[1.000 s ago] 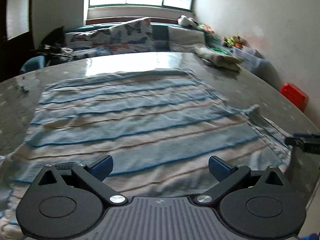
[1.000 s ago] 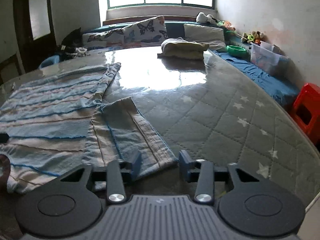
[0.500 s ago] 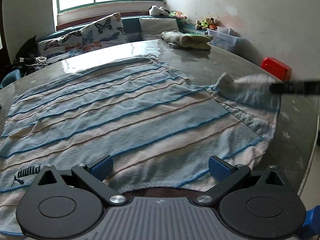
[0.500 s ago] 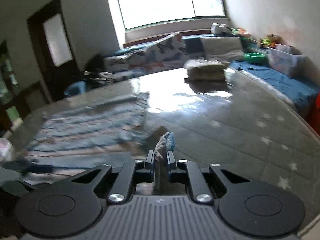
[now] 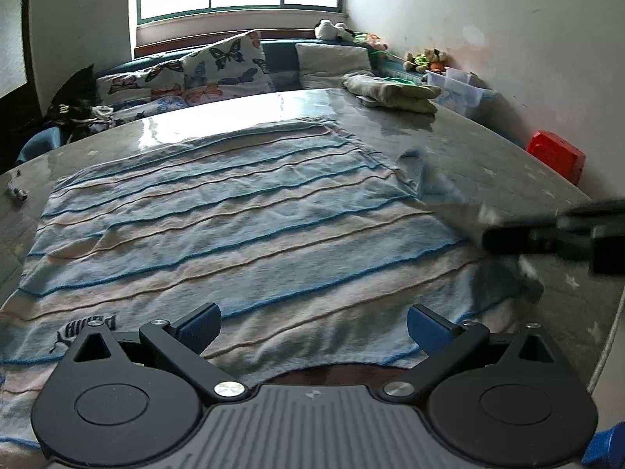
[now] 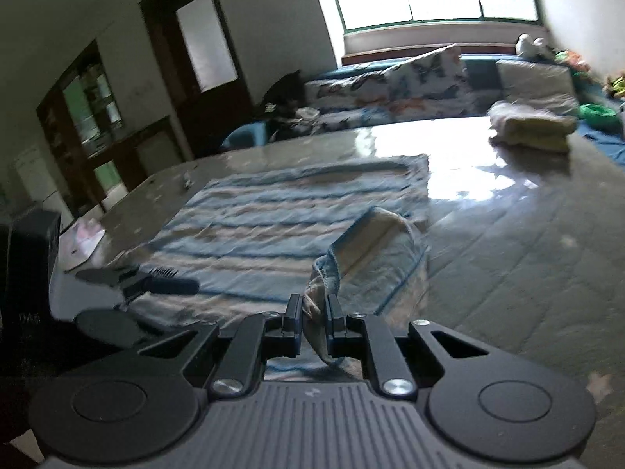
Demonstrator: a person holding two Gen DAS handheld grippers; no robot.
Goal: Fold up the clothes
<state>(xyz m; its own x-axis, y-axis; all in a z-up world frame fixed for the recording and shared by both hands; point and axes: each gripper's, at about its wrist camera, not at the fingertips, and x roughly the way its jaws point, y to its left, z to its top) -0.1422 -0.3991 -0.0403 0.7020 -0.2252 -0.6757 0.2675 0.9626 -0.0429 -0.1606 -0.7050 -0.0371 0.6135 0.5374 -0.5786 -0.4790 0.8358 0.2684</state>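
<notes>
Striped shirt [image 5: 234, 226], light blue and beige with thin dark blue lines, lies spread flat on the bench [image 5: 488, 156], covering most of its near half. A dark printed logo [image 5: 84, 330] sits on the fabric at the lower left of the left wrist view.

Left tongs [image 5: 312, 328]: jaws stand wide apart, with nothing between them. They hang over the near hem of the shirt; contact with the cloth cannot be confirmed.

Right tongs [image 6: 315, 312]: jaws have just been closing and are now pinched on the sleeve [image 6: 375, 250] of the shirt. A bunched fold of fabric stands up between the pads, and the sleeve is raised off the bench, curling back toward the body of the garment. In the left wrist view the right tongs [image 5: 492, 236] enter from the right edge as a blurred dark bar, with the lifted sleeve [image 5: 425, 179] trailing from them at the shirt's right side.

The left tongs [image 6: 187, 285] also show in the right wrist view, at the left over the shirt's near edge.

Folded pile of pale clothing [image 5: 390, 92] rests at the far right part of the bench, well apart from the shirt. A small dark item [image 5: 17, 192] lies on the bench near its left edge; its nature cannot be told. A red stool [image 5: 556, 156] stands beyond the bench on the right, by the wall.
</notes>
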